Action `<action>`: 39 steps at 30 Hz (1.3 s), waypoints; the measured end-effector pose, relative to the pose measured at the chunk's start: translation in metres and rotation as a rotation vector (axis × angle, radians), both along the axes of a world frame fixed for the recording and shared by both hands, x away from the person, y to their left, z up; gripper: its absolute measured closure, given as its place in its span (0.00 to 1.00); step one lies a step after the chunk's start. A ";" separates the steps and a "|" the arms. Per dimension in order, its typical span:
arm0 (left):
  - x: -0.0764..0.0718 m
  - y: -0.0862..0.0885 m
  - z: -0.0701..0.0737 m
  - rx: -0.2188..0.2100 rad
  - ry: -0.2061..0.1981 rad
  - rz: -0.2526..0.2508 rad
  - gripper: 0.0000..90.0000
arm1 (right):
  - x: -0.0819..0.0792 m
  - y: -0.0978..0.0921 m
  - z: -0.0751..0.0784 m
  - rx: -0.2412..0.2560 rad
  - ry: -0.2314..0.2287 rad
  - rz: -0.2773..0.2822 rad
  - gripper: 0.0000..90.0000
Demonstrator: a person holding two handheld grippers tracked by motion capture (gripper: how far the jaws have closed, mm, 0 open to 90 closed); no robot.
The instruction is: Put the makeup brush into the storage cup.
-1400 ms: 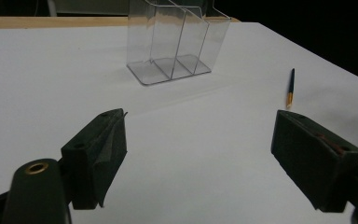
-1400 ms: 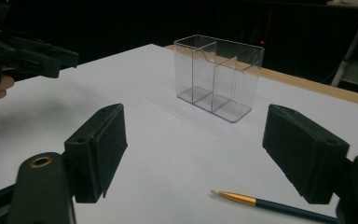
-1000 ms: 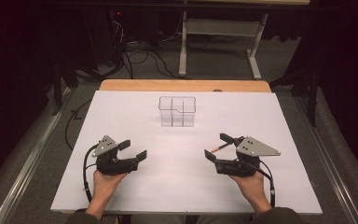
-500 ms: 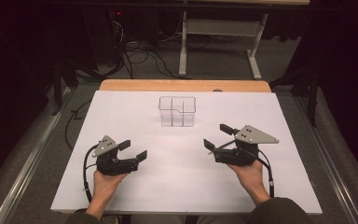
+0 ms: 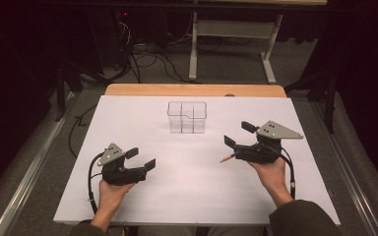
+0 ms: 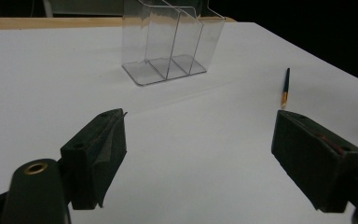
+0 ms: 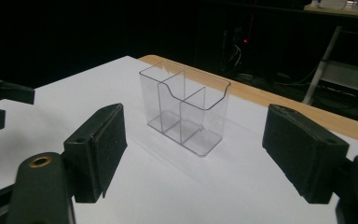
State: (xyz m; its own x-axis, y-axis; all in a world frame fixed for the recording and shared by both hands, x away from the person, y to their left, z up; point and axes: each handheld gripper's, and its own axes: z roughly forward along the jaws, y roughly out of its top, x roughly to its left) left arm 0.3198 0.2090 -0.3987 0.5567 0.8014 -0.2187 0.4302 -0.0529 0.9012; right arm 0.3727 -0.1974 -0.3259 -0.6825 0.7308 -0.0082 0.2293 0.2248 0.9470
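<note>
A clear acrylic organizer (image 5: 187,117) with three compartments stands upright and empty at the far middle of the white table (image 5: 187,196). A dark pencil with an orange tip (image 5: 226,158) lies flat on the table, just under the near jaw of my right gripper (image 5: 238,133). That gripper is held above the table, open and empty, and points at the organizer (image 7: 184,106). My left gripper (image 5: 141,158) rests low at the near left, open and empty. The left gripper view has the organizer (image 6: 170,44) ahead and the pencil (image 6: 285,87) to its right.
A bare wooden strip (image 5: 192,90) runs along the table's far edge. Beyond it are floor cables (image 5: 147,64) and a metal desk frame (image 5: 231,29). The left gripper (image 7: 0,100) appears at the left edge of the right gripper view.
My right gripper has risen off the table and moved slightly away from me; the pencil lies below it. The left gripper has stayed put.
</note>
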 end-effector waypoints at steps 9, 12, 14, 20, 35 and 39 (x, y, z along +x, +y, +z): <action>0.000 0.000 0.000 -0.001 -0.001 -0.003 0.20 | 0.013 -0.006 0.006 -0.039 0.035 -0.021 0.27; 0.000 0.000 0.000 0.000 -0.002 -0.004 0.20 | 0.019 -0.007 0.006 -0.060 0.040 -0.031 0.27; 0.000 0.000 0.000 -0.001 -0.002 -0.004 0.20 | 0.022 -0.007 0.007 -0.067 0.054 -0.040 0.27; 0.000 0.000 0.000 -0.002 -0.002 -0.004 0.20 | 0.030 -0.007 0.008 -0.105 0.068 -0.049 0.27; 0.000 0.000 0.000 -0.004 0.002 -0.007 0.20 | 0.038 -0.013 0.011 -0.184 0.130 -0.067 0.27; 0.000 0.000 0.000 -0.003 0.002 -0.008 0.20 | 0.040 -0.014 0.013 -0.213 0.142 -0.060 0.27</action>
State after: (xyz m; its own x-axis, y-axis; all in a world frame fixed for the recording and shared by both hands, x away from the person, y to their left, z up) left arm 0.3202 0.2086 -0.3990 0.5622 0.7965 -0.2227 0.4321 -0.0532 0.9003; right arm 0.4123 -0.2116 -0.3127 -0.6434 0.7620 -0.0734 0.3758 0.3979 0.8369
